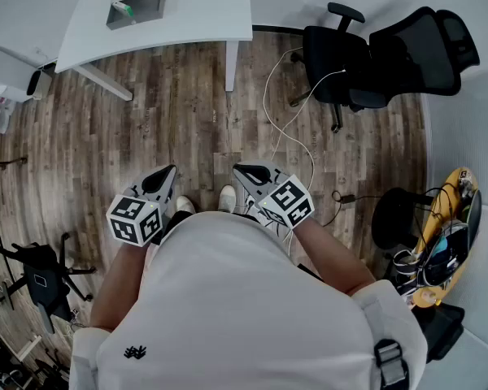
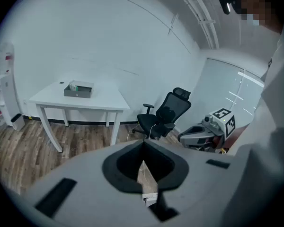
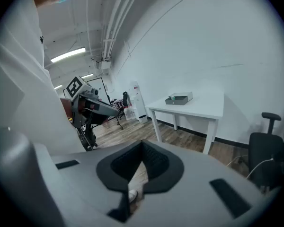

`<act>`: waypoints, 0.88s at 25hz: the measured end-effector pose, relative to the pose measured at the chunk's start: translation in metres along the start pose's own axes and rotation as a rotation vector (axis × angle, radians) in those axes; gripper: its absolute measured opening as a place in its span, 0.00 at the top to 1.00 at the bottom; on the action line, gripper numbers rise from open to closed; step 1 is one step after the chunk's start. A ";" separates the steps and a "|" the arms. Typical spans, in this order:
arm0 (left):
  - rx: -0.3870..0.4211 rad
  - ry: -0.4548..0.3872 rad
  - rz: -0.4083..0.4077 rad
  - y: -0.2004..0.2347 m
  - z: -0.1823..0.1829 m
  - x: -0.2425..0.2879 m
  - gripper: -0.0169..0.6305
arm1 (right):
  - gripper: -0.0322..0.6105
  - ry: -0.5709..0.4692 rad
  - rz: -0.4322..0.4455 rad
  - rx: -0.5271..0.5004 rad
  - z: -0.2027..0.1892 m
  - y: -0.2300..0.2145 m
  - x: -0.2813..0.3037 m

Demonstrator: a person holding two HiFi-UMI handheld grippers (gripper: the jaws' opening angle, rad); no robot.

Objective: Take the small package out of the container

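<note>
The left claw (image 1: 166, 173) and right claw (image 1: 242, 171) are closed and empty, far from the container (image 1: 144, 12). The small package (image 1: 124, 9) looks light and probably soft, so pinch its protruding end.

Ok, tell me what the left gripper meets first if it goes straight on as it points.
Probably the wooden floor: the left gripper tilts downward, with bare boards ahead, short of the white table. Depth is uncertain.

White table (image 1: 203, 10) on wood floor (image 1: 171, 120); grey open container (image 1: 146, 8) rests on tabletop.
</note>
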State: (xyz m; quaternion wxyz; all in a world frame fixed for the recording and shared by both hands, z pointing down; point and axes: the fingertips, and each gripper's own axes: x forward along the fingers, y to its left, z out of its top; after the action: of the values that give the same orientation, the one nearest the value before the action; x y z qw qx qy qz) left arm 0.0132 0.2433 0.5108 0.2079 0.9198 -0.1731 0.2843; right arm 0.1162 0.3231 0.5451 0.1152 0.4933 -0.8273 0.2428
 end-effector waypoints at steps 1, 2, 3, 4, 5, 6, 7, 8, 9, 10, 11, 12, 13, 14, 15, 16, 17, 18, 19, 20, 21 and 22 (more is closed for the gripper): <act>0.004 0.004 -0.002 -0.001 0.000 0.000 0.96 | 0.94 -0.001 -0.002 -0.002 0.001 0.000 -0.001; 0.007 0.007 -0.004 -0.001 0.000 0.001 0.96 | 0.94 -0.001 -0.004 -0.004 0.001 0.001 -0.001; 0.009 0.009 -0.006 -0.002 0.000 0.001 0.96 | 0.94 -0.001 -0.006 -0.004 0.001 0.000 -0.002; 0.011 0.010 -0.006 -0.002 0.001 0.002 0.96 | 0.94 0.000 -0.007 -0.004 0.000 0.000 -0.003; 0.015 0.009 -0.005 -0.002 0.002 0.002 0.96 | 0.94 0.001 -0.008 -0.001 -0.002 0.000 -0.003; 0.019 0.007 -0.001 -0.002 0.003 0.002 0.96 | 0.94 0.004 -0.008 0.002 -0.003 -0.001 -0.004; 0.024 0.005 0.005 -0.001 0.004 0.003 0.96 | 0.94 0.007 -0.006 0.005 -0.005 -0.002 -0.003; 0.024 0.002 0.011 0.001 0.005 0.003 0.96 | 0.94 0.013 -0.004 0.006 -0.007 -0.002 -0.002; 0.018 -0.001 0.016 0.004 0.005 0.003 0.96 | 0.94 0.020 -0.001 0.008 -0.008 -0.002 -0.001; 0.008 -0.003 0.021 0.006 0.005 0.002 0.96 | 0.94 0.025 0.003 0.010 -0.009 -0.002 0.000; -0.003 -0.005 0.024 0.009 0.004 0.001 0.96 | 0.94 0.027 0.006 0.012 -0.009 -0.002 0.002; -0.013 -0.007 0.027 0.013 0.004 0.001 0.96 | 0.94 0.025 0.007 0.014 -0.007 -0.003 0.004; -0.021 -0.011 0.028 0.017 0.005 0.001 0.96 | 0.94 0.020 0.007 0.014 -0.005 -0.004 0.007; -0.026 -0.015 0.028 0.021 0.007 0.002 0.96 | 0.94 0.016 0.005 0.011 -0.002 -0.005 0.010; -0.029 -0.020 0.026 0.026 0.009 0.003 0.96 | 0.94 0.014 0.002 0.006 0.001 -0.008 0.014; -0.030 -0.025 0.022 0.032 0.012 0.005 0.96 | 0.93 0.016 -0.004 0.000 0.005 -0.011 0.019; -0.028 -0.029 0.015 0.040 0.015 0.006 0.96 | 0.93 0.019 -0.010 -0.002 0.010 -0.014 0.025; -0.024 -0.032 0.008 0.049 0.020 0.008 0.96 | 0.93 0.023 -0.017 0.000 0.015 -0.018 0.033; -0.017 -0.037 0.001 0.058 0.026 0.010 0.96 | 0.93 0.025 -0.024 0.004 0.022 -0.022 0.041; -0.009 -0.042 -0.006 0.068 0.032 0.011 0.96 | 0.93 0.028 -0.031 0.006 0.030 -0.025 0.050; -0.002 -0.048 -0.014 0.078 0.038 0.013 0.96 | 0.93 0.032 -0.038 0.006 0.037 -0.028 0.059; 0.001 -0.051 -0.022 0.087 0.044 0.015 0.96 | 0.93 0.038 -0.044 0.004 0.044 -0.031 0.067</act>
State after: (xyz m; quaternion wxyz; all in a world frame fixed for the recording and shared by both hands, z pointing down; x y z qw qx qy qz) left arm 0.0064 0.1453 0.5111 0.2062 0.9287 -0.1681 0.2585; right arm 0.1128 0.2370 0.5454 0.1352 0.5069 -0.8134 0.2513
